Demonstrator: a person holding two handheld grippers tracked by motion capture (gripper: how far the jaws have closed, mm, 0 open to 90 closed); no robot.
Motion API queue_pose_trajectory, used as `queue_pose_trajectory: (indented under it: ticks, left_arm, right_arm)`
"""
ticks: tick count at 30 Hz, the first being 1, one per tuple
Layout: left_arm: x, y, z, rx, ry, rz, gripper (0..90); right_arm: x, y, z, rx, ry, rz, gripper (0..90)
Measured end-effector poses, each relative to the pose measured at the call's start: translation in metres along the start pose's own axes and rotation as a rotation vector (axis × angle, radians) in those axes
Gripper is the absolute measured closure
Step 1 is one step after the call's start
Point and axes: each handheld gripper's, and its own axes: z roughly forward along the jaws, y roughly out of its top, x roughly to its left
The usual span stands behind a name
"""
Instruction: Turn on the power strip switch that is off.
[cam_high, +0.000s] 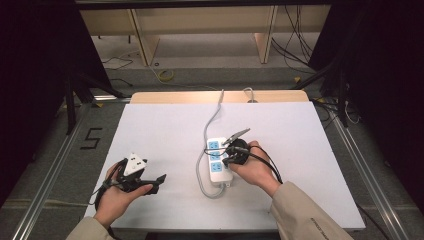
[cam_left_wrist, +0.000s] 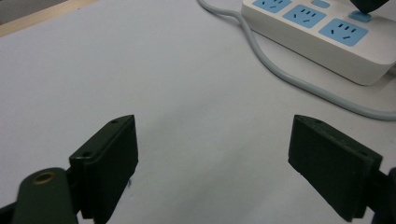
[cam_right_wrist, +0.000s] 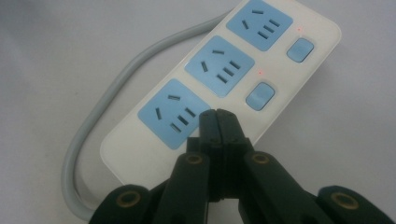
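Nearest us at the bottom of the high view, our hands hold both grippers over the white table (cam_high: 165, 125). At centre frame lies the white power strip (cam_high: 218, 159) with blue sockets, its grey cord (cam_high: 209, 125) running toward the top. Our right gripper (cam_right_wrist: 217, 116), jaws pressed together, sits on the strip's near socket end; our left gripper (cam_left_wrist: 212, 154), lower left, spreads its jaws wide over bare table.

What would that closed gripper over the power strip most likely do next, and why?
Probably press straight down. The right gripper is shut, its tips at the nearest socket's edge on the power strip, where a third switch would sit. Two switches beside the other sockets show small red lights. The left gripper waits open, apart.
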Motion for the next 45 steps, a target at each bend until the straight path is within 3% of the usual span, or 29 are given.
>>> queue_pose_trajectory:
  ticks: [29,45]
  left_arm:
    - [0.000,0.000,0.001,0.002,-0.003,0.004,15.7]
    - [-0.001,0.000,0.001,0.003,-0.003,0.004,15.7]
  right_arm:
    - [0.004,0.008,0.003,0.081,-0.015,-0.013,90.0]
    - [0.004,0.010,0.004,0.098,-0.022,-0.002,90.0]
